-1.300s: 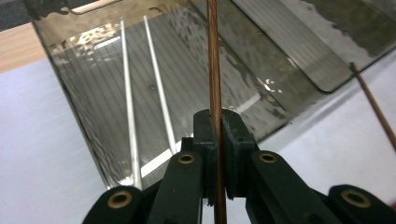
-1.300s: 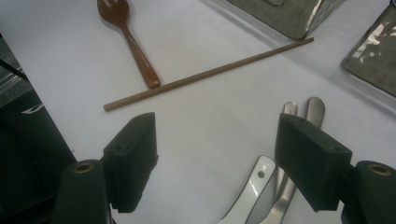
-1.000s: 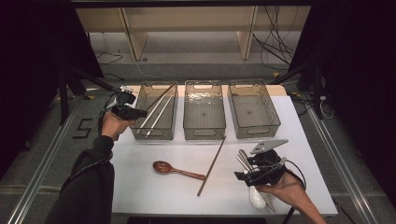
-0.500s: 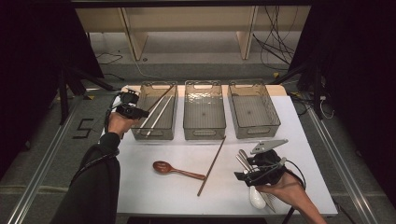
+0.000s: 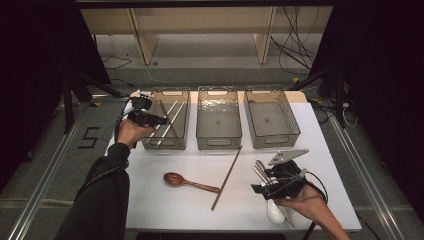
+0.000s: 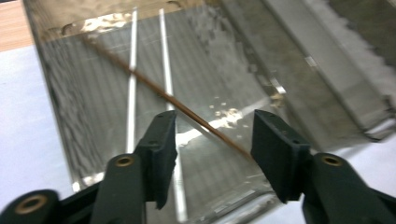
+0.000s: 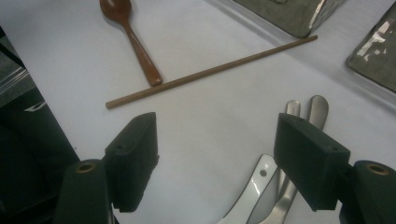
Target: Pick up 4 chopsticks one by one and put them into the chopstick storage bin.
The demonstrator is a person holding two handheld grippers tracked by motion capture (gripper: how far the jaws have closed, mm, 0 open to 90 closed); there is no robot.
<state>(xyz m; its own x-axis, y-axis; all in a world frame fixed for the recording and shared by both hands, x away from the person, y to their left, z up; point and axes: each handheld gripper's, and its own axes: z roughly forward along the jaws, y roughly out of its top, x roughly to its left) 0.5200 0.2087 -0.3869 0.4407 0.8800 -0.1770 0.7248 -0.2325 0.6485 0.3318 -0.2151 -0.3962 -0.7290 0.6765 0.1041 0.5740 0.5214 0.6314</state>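
The brown chopstick, judged thin, stiff and light, is released into the left bin as the left tongs have just been opened, while the right tongs are held agape.

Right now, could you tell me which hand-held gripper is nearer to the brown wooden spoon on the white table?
The right hand-held gripper is nearer: it hovers to the right of the brown wooden spoon, beyond the loose brown chopstick. The left hand-held gripper is farther back, over the left clear bin.
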